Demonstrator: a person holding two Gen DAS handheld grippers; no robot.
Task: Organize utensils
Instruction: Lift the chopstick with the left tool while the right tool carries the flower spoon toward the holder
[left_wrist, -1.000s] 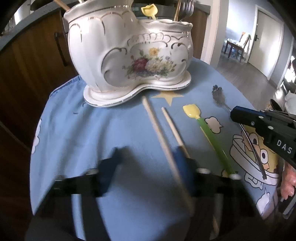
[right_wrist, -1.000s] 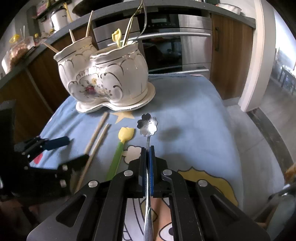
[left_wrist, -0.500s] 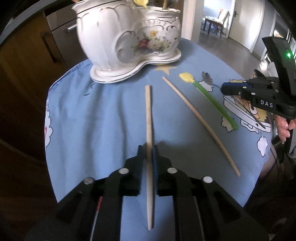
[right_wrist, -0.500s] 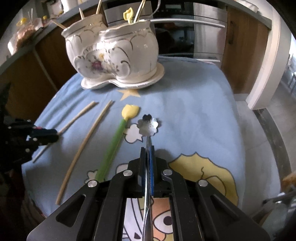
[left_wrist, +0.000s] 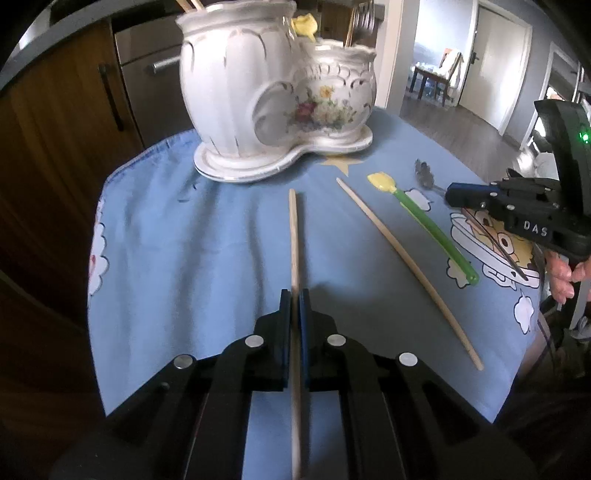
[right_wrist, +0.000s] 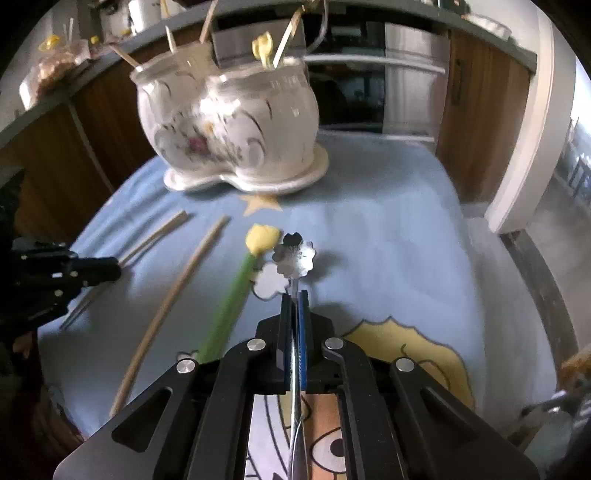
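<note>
A white floral ceramic utensil holder (left_wrist: 273, 99) stands at the far side of the blue tablecloth; it also shows in the right wrist view (right_wrist: 229, 122), with sticks and a yellow utensil in it. My left gripper (left_wrist: 294, 295) is shut on a wooden chopstick (left_wrist: 293, 229) that points toward the holder. My right gripper (right_wrist: 294, 295) is shut on a metal spoon with a flower-shaped bowl (right_wrist: 294, 256), held just above the cloth. A second chopstick (left_wrist: 402, 262) and a green spoon with a yellow tip (left_wrist: 424, 218) lie on the cloth between the grippers.
The table has a blue cartoon-print cloth (left_wrist: 184, 240) and rounded edges. Wooden cabinets and an oven (right_wrist: 369, 81) stand behind the holder. The right gripper (left_wrist: 517, 210) shows at the right edge of the left wrist view.
My left gripper has closed on the chopstick and lifted it toward the holder. My right gripper has raised the metal spoon and moved closer to the holder.
</note>
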